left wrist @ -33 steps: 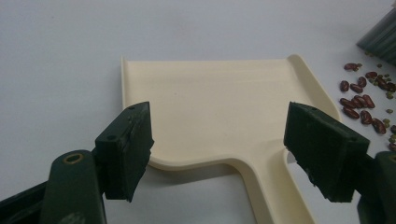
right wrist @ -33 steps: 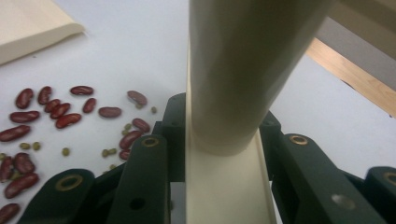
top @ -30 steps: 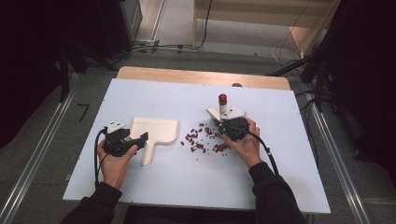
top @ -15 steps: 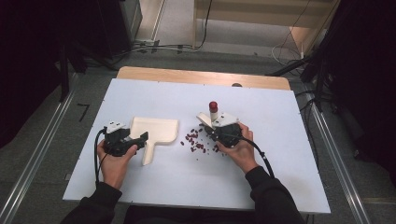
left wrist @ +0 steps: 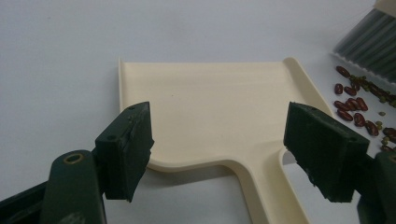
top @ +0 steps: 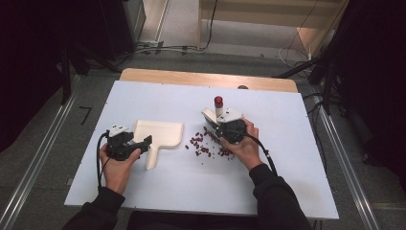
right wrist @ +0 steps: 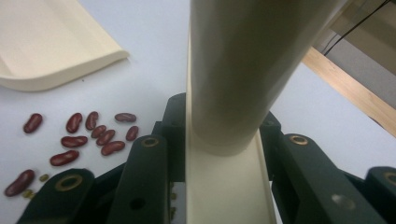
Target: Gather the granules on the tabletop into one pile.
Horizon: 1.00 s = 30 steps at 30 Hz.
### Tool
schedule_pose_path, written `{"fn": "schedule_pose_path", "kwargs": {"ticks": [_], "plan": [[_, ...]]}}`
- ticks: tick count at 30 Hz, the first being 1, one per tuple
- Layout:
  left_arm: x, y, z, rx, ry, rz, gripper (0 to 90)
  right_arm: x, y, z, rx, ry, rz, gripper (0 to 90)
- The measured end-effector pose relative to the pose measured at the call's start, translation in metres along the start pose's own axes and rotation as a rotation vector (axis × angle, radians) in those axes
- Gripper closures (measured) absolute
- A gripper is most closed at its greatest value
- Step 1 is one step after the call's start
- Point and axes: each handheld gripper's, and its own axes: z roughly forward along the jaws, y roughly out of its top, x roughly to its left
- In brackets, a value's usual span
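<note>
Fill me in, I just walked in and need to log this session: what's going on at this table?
A person is sweeping up spilled beans on a white table. The right gripper is shut on the cream handle of a small brush, whose dark bristles sit at the beans. The left gripper is open, its jaws either side of the cream dustpan where pan meets handle, not gripping it. The pan lies flat and empty; no beans are in it yet.

We see a cream dustpan (top: 160, 136) on a pale blue-white table (top: 143, 100) w/ a light wood edge. Beans (top: 206, 146) are dark red, w/ some tiny olive-green bits. Brush (top: 216, 111): cream handle, red tip, dark grey bristles. Both grippers' jaws are black.
</note>
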Motion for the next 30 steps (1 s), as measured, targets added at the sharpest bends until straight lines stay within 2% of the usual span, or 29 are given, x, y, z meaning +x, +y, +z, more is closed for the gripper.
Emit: {"fn": "schedule_pose_path", "kwargs": {"ticks": [7,11,15,17,19,23,27,30], "plan": [[0.0,0.0,0.0,0.0,-0.003,-0.002,24.7,0.013,0.001,0.003,0.014,0.032,-0.05,64.4],[-0.001,0.0,-0.001,-0.002,-0.006,0.001,24.7,0.018,0.002,0.0,0.011,0.054,-0.053,64.4],[-0.001,-0.001,-0.001,-0.002,-0.006,-0.002,24.7,0.02,0.002,-0.002,0.005,0.042,-0.075,64.4],[-0.001,0.0,-0.001,-0.002,-0.005,-0.003,24.7,0.015,0.003,-0.004,-0.01,0.031,-0.047,64.4],[0.0,0.0,-0.001,-0.002,-0.005,-0.003,24.7,0.006,0.004,-0.009,-0.034,0.047,-0.006,64.4],[0.0,-0.001,0.001,-0.002,-0.007,-0.004,24.7,-0.007,0.002,-0.023,-0.07,0.156,0.072,64.4],[-0.001,-0.001,0.001,-0.002,-0.007,-0.002,24.7,-0.009,-0.006,-0.034,-0.091,0.205,0.122,64.4],[-0.001,-0.001,0.001,-0.001,-0.005,0.0,24.7,-0.005,-0.014,-0.04,-0.083,0.242,0.191,64.4]]}}
